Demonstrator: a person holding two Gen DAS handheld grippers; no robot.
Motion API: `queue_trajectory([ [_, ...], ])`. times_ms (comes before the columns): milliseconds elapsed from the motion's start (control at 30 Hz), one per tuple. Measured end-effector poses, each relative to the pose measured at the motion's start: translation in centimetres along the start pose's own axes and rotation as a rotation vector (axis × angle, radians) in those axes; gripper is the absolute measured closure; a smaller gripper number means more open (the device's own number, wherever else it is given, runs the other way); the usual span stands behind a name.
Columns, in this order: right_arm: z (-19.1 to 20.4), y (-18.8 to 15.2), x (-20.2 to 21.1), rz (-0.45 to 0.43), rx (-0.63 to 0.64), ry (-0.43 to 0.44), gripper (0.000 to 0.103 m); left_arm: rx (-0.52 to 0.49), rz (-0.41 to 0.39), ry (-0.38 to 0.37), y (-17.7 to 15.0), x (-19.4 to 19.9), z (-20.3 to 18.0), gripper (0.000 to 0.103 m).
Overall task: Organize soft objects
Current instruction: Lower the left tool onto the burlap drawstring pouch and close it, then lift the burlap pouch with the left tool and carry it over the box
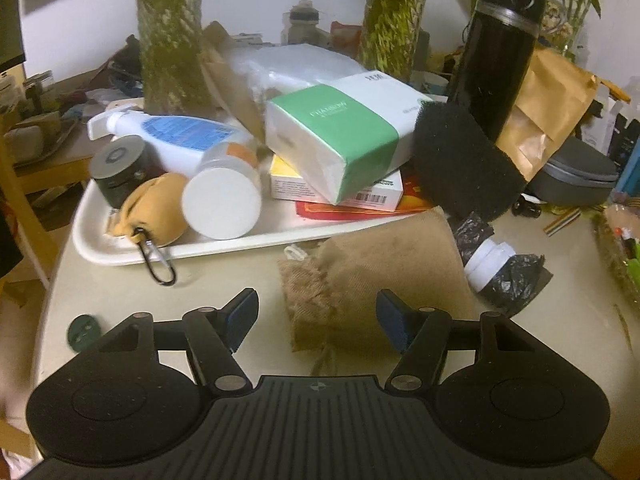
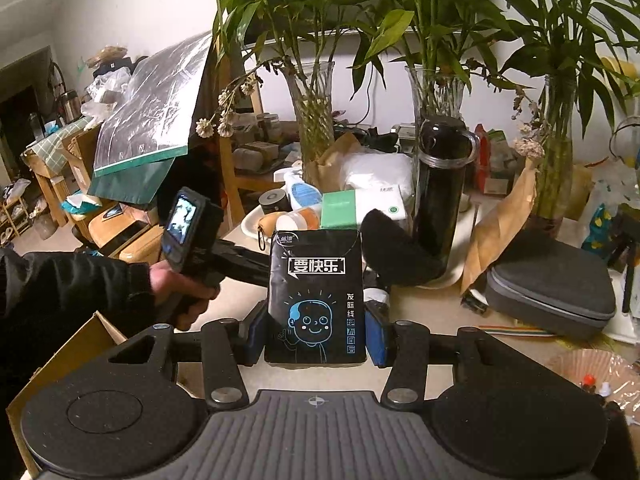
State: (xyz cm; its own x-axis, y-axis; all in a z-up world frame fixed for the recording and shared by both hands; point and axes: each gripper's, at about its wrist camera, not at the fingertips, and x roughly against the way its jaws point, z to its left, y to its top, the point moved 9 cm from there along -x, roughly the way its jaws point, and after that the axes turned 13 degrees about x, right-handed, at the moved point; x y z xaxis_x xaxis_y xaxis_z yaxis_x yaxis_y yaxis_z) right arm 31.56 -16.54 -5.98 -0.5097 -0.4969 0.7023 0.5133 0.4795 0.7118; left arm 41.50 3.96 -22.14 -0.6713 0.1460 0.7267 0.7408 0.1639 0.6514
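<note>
Left wrist view looks down at a slant on the counter (image 1: 560, 320), and the left hand-held gripper (image 1: 316, 316) is released – its two blue pads stand apart with nothing pressed between them. A beige cloth pouch (image 1: 372, 276) lies on the counter just ahead of the fingers, and its frayed lower end reaches into the gap without touching either pad. Behind the pouch sits a white tray (image 1: 96, 248) that carries a green and white tissue pack (image 1: 340, 140), a small tan pouch (image 1: 156, 208) with a clip, a white-lidded jar (image 1: 222, 204) on its side and a spray bottle (image 1: 172, 140). A black sponge (image 1: 464, 160) leans near a tall black flask (image 1: 500, 56).

In the right wrist view the right hand-held gripper (image 2: 316, 336) is clenched on a black tissue pack (image 2: 316, 300) with a blue cartoon face. The pack stands upright between the pads – both pads press on its lower sides. To the left, a hand (image 2: 180, 280) in a dark sleeve (image 2: 68, 292) holds the grip of the other gripper, which points forward and down toward the tray
</note>
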Motion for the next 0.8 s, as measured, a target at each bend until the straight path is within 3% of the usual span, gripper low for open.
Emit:
queue_trajectory([
  [167,-0.2,-0.1,-0.2,0.007,0.003,-0.007,0.051,-0.039,0.035,0.002,-1.0,-1.5,-0.1,0.079],
  [267,-0.4,0.0,-0.5,0.011,-0.001,-0.015,0.051,-0.067,0.061,-0.005,-1.1,-1.2,-0.3,0.091],
  [800,0.0,0.0,-0.6,0.011,-0.001,-0.026,0.051,-0.026,-0.068,-0.02,1.7,8.6,-0.3,0.093],
])
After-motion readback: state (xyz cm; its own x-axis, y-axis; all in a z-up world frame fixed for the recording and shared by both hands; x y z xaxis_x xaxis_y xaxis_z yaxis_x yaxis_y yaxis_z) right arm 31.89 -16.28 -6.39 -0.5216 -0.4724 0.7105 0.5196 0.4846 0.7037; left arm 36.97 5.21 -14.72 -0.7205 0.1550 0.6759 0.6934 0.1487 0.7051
